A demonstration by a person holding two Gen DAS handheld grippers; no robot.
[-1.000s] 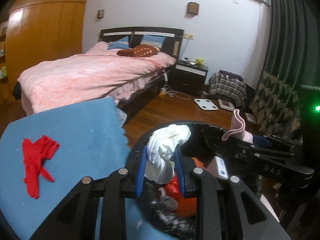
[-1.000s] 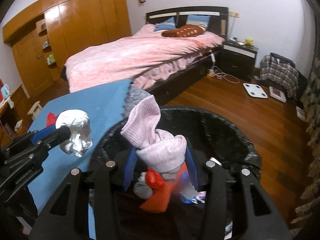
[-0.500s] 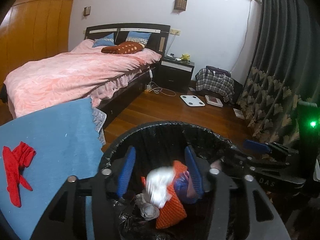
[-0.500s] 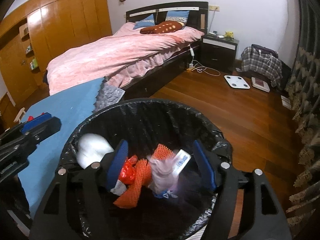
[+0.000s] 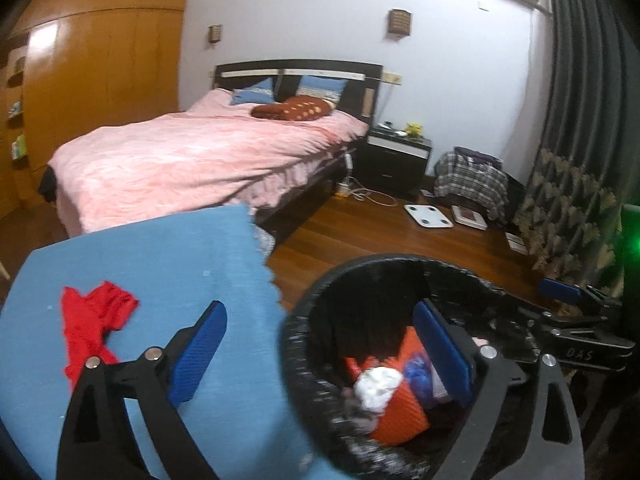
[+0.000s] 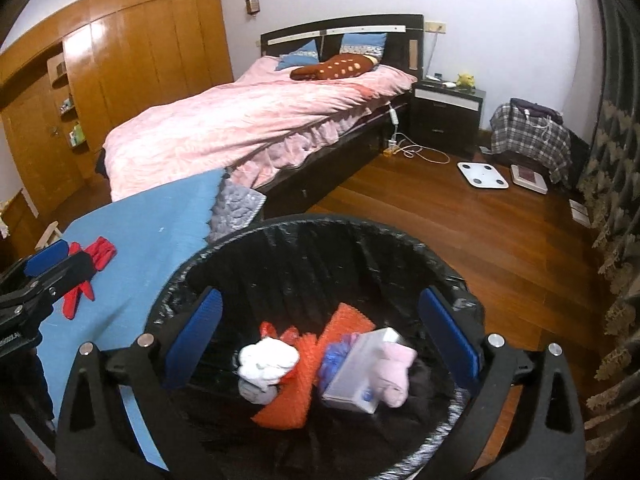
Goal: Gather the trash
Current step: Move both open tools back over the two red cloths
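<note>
A black-lined trash bin [image 6: 320,240] stands beside a blue-covered table [image 6: 160,232]. In it lie a white crumpled wad [image 6: 268,360], a pink sock [image 6: 394,372], an orange mesh piece [image 6: 296,392] and a white box [image 6: 356,372]. My right gripper [image 6: 320,340] is open and empty above the bin. My left gripper [image 5: 320,356] is open and empty, straddling the bin's rim [image 5: 296,344] at the table edge. A red glove [image 5: 92,324] lies on the table [image 5: 180,264], left of my left gripper; it also shows in the right wrist view [image 6: 88,272].
A bed with a pink cover [image 6: 260,120] stands behind the table. A nightstand [image 6: 448,116], a white scale [image 6: 482,174] and a plaid-covered item [image 6: 532,140] are on the wooden floor [image 6: 480,240]. Dark curtains [image 5: 580,120] hang at the right.
Both grippers opened and dropped the white wad and the pink sock into the bin. The left gripper then swung left toward the table.
</note>
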